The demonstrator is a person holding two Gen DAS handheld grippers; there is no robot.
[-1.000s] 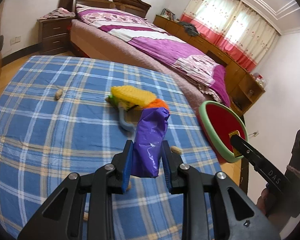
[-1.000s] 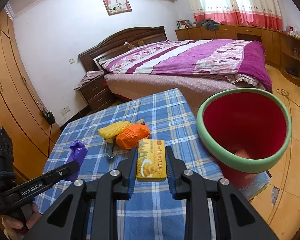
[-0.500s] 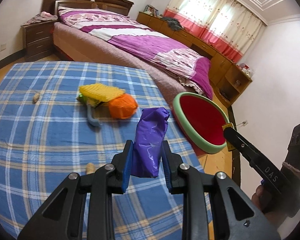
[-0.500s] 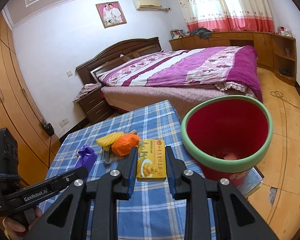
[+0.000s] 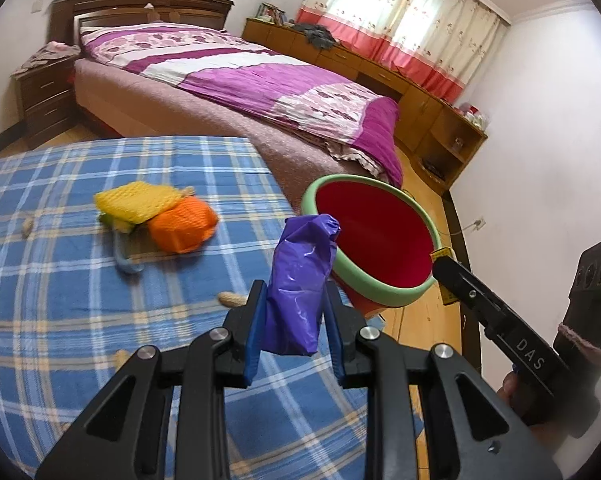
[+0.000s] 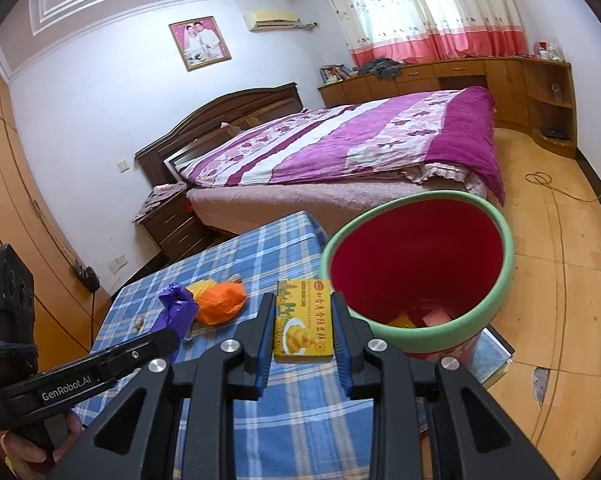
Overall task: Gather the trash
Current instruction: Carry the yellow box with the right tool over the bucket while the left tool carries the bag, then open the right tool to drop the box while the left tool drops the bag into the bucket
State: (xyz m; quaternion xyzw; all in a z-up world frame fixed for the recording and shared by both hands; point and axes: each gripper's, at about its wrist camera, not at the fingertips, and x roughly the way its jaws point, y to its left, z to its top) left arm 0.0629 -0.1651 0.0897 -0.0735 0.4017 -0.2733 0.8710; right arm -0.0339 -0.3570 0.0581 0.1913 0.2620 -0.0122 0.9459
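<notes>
My left gripper [image 5: 294, 312] is shut on a crumpled purple plastic bag [image 5: 300, 284], held above the table's right edge close to the bin; the bag also shows in the right wrist view [image 6: 176, 312]. My right gripper [image 6: 302, 328] is shut on a yellow snack box [image 6: 303, 326], held beside the rim of the red bin with a green rim [image 6: 416, 272], which stands on the floor off the table's end and also shows in the left wrist view [image 5: 376, 232]. A few scraps lie at the bin's bottom.
On the blue plaid tablecloth [image 5: 60, 280] lie a yellow foam net [image 5: 136, 200], an orange foam net [image 5: 182, 226], a grey-blue tool [image 5: 126, 260] and some peanut shells [image 5: 230, 299]. A bed [image 6: 340, 148] and wooden cabinets stand beyond.
Both grippers have moved toward the bin with their loads. The bin looks larger and closer in both views. Neither grip has changed.
</notes>
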